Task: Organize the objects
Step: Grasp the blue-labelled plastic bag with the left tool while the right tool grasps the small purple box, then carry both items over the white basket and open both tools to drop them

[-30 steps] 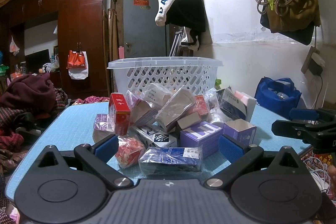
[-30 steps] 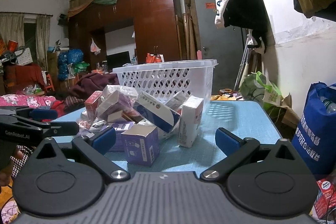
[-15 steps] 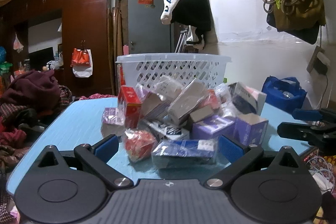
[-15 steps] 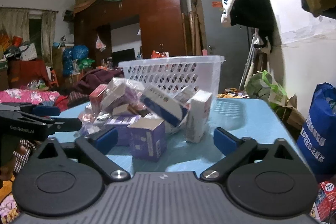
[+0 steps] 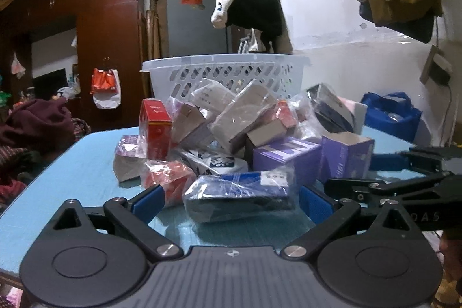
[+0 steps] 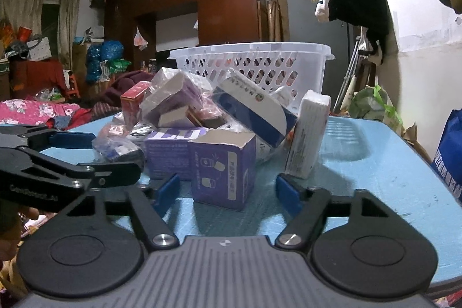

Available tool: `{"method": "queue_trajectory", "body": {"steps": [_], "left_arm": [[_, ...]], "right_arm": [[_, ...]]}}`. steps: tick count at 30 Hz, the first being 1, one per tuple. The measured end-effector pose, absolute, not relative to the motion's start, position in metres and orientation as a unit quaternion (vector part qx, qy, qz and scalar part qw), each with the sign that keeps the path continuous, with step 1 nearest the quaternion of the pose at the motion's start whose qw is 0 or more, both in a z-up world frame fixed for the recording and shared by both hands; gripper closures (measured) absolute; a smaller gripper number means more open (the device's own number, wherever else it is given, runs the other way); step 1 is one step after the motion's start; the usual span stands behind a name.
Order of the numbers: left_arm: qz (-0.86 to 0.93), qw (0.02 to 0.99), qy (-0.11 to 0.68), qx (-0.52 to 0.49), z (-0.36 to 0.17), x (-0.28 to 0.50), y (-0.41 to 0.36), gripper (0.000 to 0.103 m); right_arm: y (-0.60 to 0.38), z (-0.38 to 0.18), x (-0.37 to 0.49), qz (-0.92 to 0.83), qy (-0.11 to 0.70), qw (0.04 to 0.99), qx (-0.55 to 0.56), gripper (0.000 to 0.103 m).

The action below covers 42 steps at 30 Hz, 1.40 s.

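A pile of small boxes and bagged packets lies on the blue table (image 5: 72, 160) in front of a white perforated basket (image 5: 228, 71). My left gripper (image 5: 231, 199) is open, its blue pads on either side of a bagged blue packet (image 5: 239, 192) at the pile's near edge. My right gripper (image 6: 228, 191) is open, its pads flanking a small purple box (image 6: 223, 166), not touching it. The purple box also shows in the left wrist view (image 5: 346, 156). A red box (image 5: 156, 129) stands at the pile's left. A white box (image 6: 307, 134) stands upright on the right.
The basket shows in the right wrist view (image 6: 254, 68) behind the pile. A blue bag (image 5: 389, 114) sits beyond the table's right edge. A wardrobe (image 5: 106, 48) and heaped clothes (image 5: 37, 126) are to the left. A wall with hanging clothes (image 5: 248, 7) is on the right.
Both grippers have moved forward to the pile. The bagged blue packet now sits between my left pads and the purple box between my right pads. The grippers are closer to each other.
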<state>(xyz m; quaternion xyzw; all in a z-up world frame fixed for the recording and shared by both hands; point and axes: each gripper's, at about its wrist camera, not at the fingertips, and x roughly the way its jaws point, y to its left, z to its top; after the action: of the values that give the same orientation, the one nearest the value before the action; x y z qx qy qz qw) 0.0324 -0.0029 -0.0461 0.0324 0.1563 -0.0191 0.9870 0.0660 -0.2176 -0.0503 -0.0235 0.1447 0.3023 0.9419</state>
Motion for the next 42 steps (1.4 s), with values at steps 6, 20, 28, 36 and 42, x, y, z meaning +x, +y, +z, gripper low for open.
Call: {"method": "queue_trajectory", "body": {"steps": [6,20,28,36,42], "left_arm": [[-0.028,0.99,0.135,0.024,-0.045,0.023,0.003,0.024],[-0.038,0.994,0.105,-0.012,-0.029,0.013,0.028,0.024],[-0.057,0.995,0.081,-0.029,0.014,0.026,0.038,0.024],[-0.035,0.991,0.128,-0.024,0.1,0.17,0.043,0.024],[-0.014,0.98,0.19,-0.051,0.095,0.256,0.053,0.024]], "right_arm": [[-0.225,-0.046,0.055,0.299,0.128,0.945,-0.029,0.055],[-0.239,-0.035,0.058,0.314,0.142,0.939,-0.014,0.055],[-0.246,0.027,0.056,0.335,0.086,0.938,-0.01,0.056],[-0.16,0.1,0.185,0.284,0.063,0.951,-0.108,0.056],[-0.138,0.095,0.245,0.264,0.119,0.949,-0.129,0.056]]}}
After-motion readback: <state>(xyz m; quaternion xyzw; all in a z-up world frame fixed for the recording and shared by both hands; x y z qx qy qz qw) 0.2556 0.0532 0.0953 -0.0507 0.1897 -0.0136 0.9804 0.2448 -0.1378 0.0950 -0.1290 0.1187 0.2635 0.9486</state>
